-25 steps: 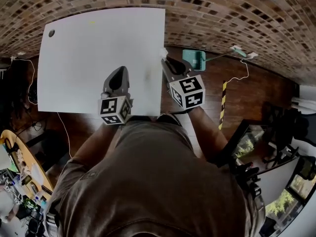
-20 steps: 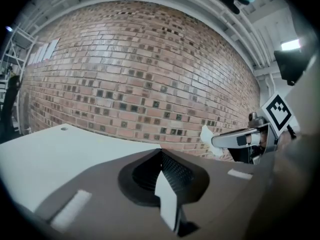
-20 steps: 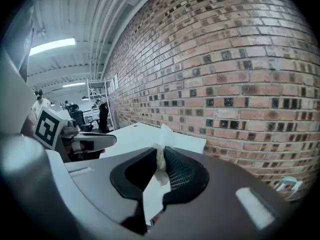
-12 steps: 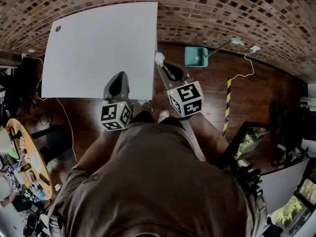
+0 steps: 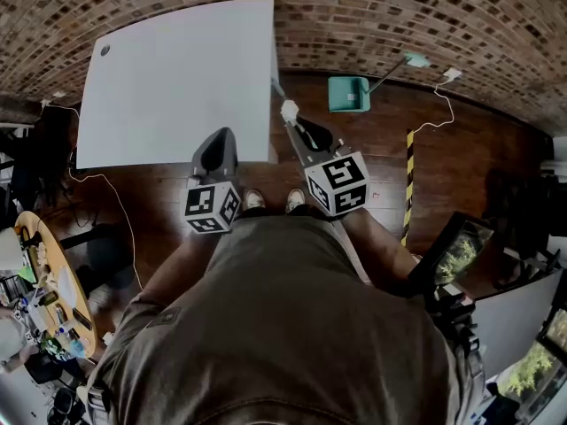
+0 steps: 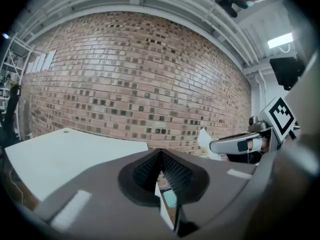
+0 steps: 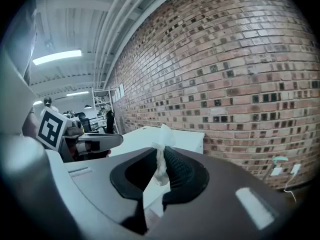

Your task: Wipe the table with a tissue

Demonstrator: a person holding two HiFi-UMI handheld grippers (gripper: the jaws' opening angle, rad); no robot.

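Right gripper (image 7: 163, 151): jaws clamped on a crumpled white tissue (image 5: 289, 111), held in the air just off the right edge of the white table (image 5: 177, 87). Left gripper (image 6: 160, 155): jaws together, nothing between them, hovering at the table's near edge. A teal dustpan (image 5: 348, 94) lies on the wooden floor (image 5: 390, 149); its contents cannot be made out.

The left gripper's (image 6: 160, 157) jaws met tip to tip, empty. A white table (image 6: 60, 151) lay left; right gripper (image 6: 214, 145) held a tissue (image 6: 203, 138) before a brick wall (image 6: 140, 84).
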